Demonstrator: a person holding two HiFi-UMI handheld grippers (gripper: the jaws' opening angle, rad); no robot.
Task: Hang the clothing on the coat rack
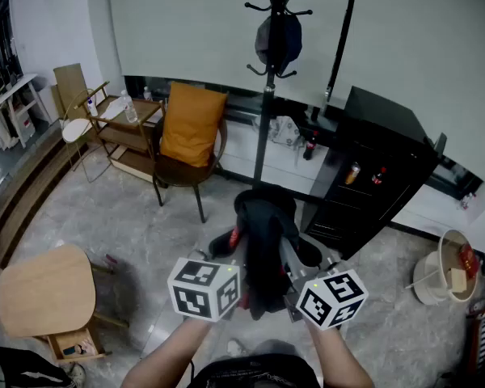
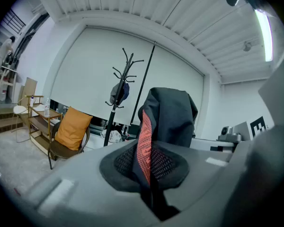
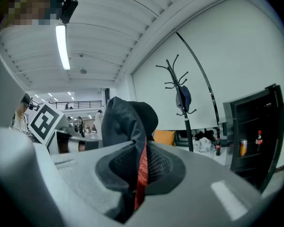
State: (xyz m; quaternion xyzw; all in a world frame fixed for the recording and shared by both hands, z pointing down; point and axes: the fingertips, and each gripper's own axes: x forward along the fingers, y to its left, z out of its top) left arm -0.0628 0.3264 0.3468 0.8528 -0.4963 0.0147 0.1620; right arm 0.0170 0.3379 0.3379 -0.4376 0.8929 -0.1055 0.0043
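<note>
A black garment with red trim (image 1: 261, 241) is held up between my two grippers, low in the head view. My left gripper (image 1: 236, 249) is shut on its collar edge; the red strip (image 2: 144, 148) runs between the jaws in the left gripper view. My right gripper (image 1: 289, 265) is shut on the same garment (image 3: 130, 126) from the other side. The black coat rack (image 1: 267, 79) stands ahead against the white blind, with a dark cap (image 1: 278, 40) hanging on one of its hooks. In both gripper views the rack (image 2: 119, 96) (image 3: 182, 98) shows in the distance.
A chair with an orange cushion (image 1: 191, 128) stands left of the rack. A black cabinet (image 1: 372, 176) is on the right, a wooden shelf (image 1: 121, 132) on the left. A round wooden table (image 1: 44, 289) is near left, a bin (image 1: 449, 269) far right.
</note>
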